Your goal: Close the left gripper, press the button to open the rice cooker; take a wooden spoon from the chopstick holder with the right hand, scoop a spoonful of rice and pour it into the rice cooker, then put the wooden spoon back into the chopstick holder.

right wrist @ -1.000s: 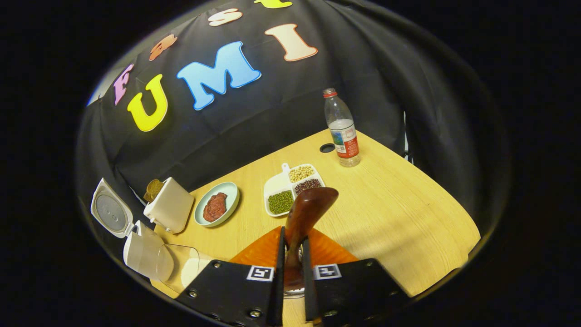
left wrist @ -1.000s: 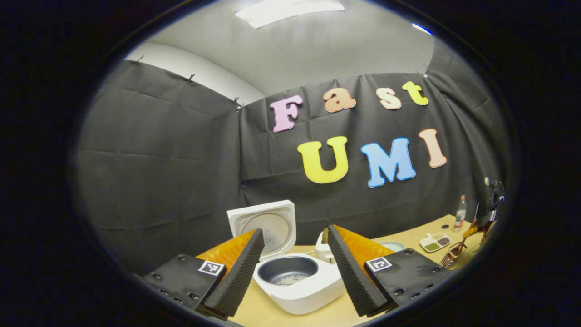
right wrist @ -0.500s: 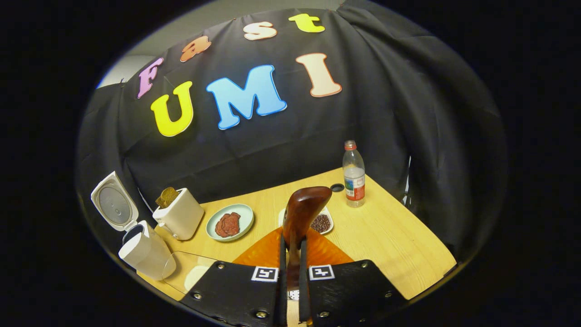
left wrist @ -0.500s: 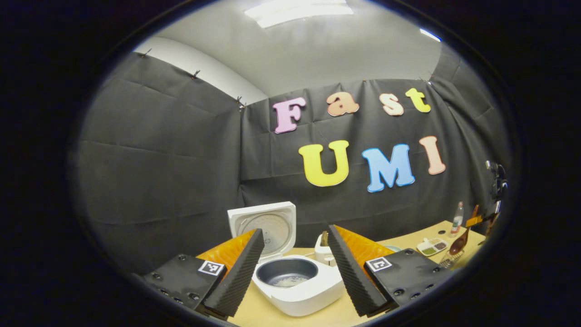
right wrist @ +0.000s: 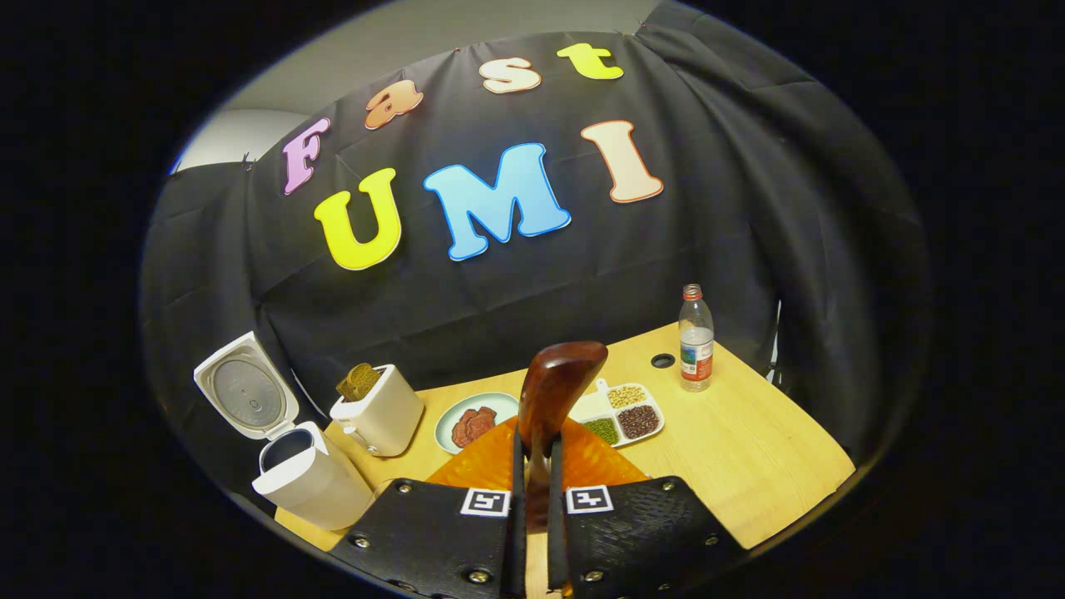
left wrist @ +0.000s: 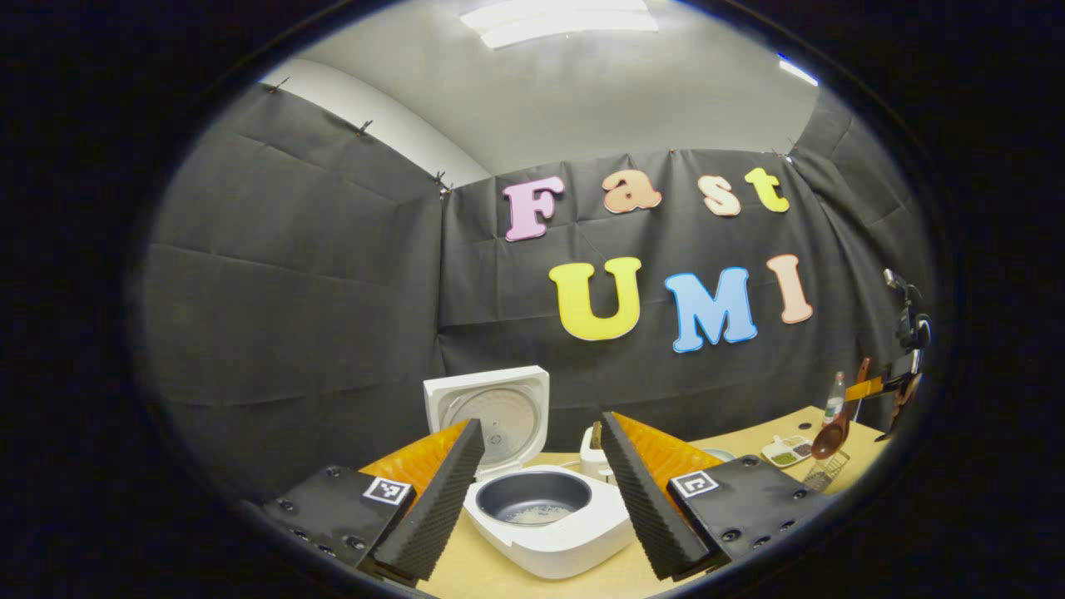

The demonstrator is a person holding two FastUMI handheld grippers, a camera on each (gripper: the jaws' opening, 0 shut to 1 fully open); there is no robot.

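The white rice cooker (left wrist: 549, 532) stands open, lid (left wrist: 491, 409) upright, with a little rice at the bottom of its dark pot. My left gripper (left wrist: 541, 487) is open, one finger on each side of the cooker, short of it. At the far right the right gripper (left wrist: 903, 384) holds the wooden spoon (left wrist: 829, 437) above the wire chopstick holder (left wrist: 819, 476). In the right gripper view the right gripper (right wrist: 532, 453) is shut on the spoon's handle, and the dark brown spoon bowl (right wrist: 559, 376) stands up ahead of it. The rice cooker (right wrist: 309, 478) is at lower left.
On the wooden table (right wrist: 749, 449) stand a white toaster (right wrist: 378, 413) with bread in it, a pale plate of meat (right wrist: 473, 424), a divided dish of beans (right wrist: 626, 412) and a water bottle (right wrist: 695, 337). A round hole (right wrist: 663, 360) lies near the bottle.
The right gripper has risen with the spoon, lifting it clear of the wire holder and levelling its view. The left gripper stayed open and almost still.
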